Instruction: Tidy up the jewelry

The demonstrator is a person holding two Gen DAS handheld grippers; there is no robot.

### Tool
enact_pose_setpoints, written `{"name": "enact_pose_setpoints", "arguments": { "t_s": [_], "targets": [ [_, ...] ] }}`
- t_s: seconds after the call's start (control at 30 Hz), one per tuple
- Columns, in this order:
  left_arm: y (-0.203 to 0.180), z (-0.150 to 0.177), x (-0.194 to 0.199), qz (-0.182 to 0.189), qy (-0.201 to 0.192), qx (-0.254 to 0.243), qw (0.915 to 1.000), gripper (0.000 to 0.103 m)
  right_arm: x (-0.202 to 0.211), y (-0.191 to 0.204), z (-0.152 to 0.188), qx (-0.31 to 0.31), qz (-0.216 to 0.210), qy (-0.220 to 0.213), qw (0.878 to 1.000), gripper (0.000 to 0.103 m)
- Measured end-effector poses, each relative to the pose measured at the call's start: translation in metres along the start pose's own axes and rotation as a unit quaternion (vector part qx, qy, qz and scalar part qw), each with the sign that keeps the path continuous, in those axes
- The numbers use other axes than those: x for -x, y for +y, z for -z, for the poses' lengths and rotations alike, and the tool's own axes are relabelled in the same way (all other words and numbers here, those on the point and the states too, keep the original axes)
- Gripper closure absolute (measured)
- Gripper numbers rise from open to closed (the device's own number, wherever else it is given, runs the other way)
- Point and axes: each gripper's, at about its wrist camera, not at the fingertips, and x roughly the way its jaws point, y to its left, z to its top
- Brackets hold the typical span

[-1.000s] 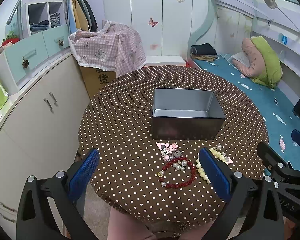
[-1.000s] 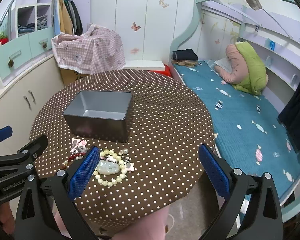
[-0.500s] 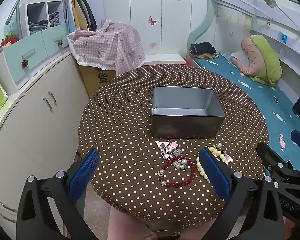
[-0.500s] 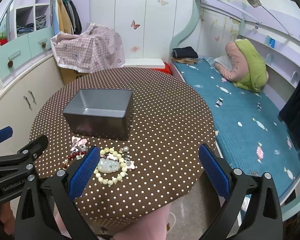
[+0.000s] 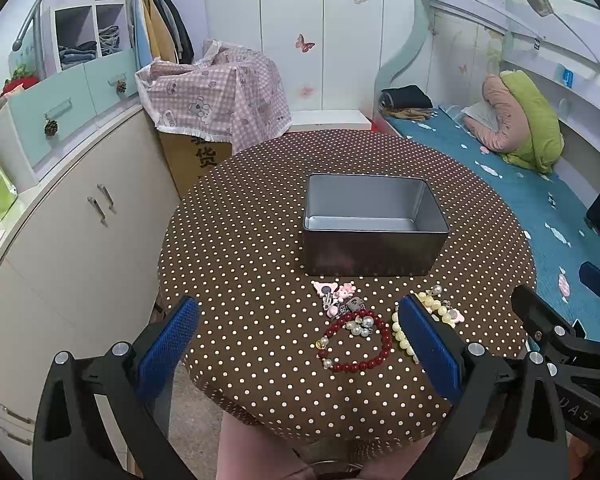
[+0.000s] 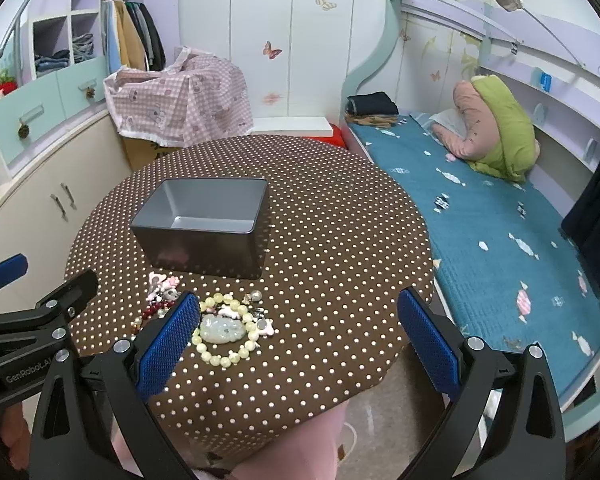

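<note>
An open grey metal tin [image 5: 374, 224] stands empty on the round brown polka-dot table [image 5: 240, 240]. Jewelry lies in front of it: a dark red bead bracelet [image 5: 358, 340], pink charms [image 5: 336, 294] and a pale yellow bead bracelet [image 5: 430, 310]. In the right wrist view the yellow bracelet [image 6: 226, 330] rings a pale green jade pendant [image 6: 222, 330], with the tin [image 6: 204, 226] behind. My left gripper [image 5: 296, 354] is open and empty above the table's near edge. My right gripper [image 6: 296, 346] is open and empty, its left finger beside the yellow bracelet.
White cabinets [image 5: 80, 232] stand left of the table. A bed with a teal cover [image 6: 480, 216] lies to the right. A box under pink checked cloth [image 5: 216, 92] stands behind the table. The other gripper shows at each view's edge.
Both grippers have crept slightly forward toward the table. The jewelry and the tin have not moved. Both grippers stay open.
</note>
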Motion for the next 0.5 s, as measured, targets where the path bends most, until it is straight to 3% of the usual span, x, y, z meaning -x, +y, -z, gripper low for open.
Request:
{"name": "enact_pose_setpoints", "arguments": {
  "t_s": [0.5],
  "targets": [
    [0.0017, 0.0032, 0.0036, -0.001, 0.002, 0.001, 1.0000, 0.007, 0.0000, -0.0014, 0.0023, -0.007, -0.011, 0.011, 1.000, 0.007]
  ]
}}
